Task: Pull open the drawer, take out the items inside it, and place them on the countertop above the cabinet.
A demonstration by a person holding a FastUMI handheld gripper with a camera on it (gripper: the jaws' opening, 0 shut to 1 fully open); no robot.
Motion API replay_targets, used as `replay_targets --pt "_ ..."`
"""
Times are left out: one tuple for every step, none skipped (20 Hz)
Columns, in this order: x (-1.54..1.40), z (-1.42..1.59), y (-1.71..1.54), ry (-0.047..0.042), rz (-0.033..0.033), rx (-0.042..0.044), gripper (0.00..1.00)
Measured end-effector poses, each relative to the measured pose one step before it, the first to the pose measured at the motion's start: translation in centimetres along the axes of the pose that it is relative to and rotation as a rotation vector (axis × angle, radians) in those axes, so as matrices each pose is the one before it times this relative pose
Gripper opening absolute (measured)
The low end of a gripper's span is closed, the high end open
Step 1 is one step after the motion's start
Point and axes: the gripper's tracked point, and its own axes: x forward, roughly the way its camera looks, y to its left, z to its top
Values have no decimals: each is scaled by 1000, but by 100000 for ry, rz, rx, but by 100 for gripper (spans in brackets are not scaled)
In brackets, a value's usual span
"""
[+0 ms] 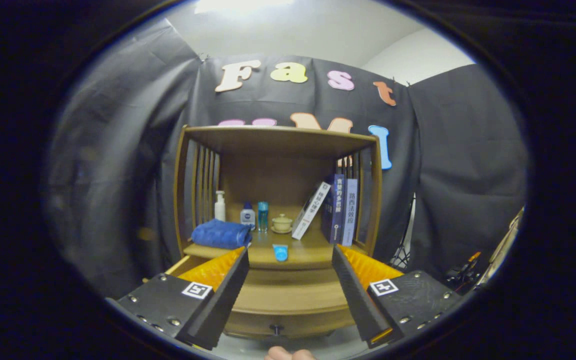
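books (335, 210) leaning on shelf, bottles (248, 215) and lidded cup (282, 223) beside.

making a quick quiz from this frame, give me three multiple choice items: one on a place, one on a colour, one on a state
1. Where does the folded towel lie?
A. on the cabinet's countertop, beside the bottles
B. on the floor
C. between the jaws

2. What colour is the small tube at the countertop's front edge?
A. red
B. blue
C. green

3. How do the jaws of the gripper stand?
A. shut on the tube
B. shut on a book
C. open, holding nothing

Answers: 1 A, the towel rests left of the bottles. 2 B, the tube is plainly blue. 3 C, a wide gap shows the drawer between them.
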Motion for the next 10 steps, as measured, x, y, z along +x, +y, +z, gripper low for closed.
replay_targets --pt "-288 -1508 249 1046 738 1730 99" --pt "-159 -1509 86 1281 812 2099 99" --pt "-250 -1376 -42 1063 250 2114 99" --pt "-297 -1243 -328 835 458 2141 99" --pt "-356 -1223 -218 510 445 2249 99" --pt "-269 -990 -175 49 992 2163 99" --pt "-254 -865 0 340 1291 918 99" --pt "-155 -978 -316 582 302 1145 99" --pt "-128 -731 -10 489 1033 912 99" --pt "14 -600 56 662 775 570 99"
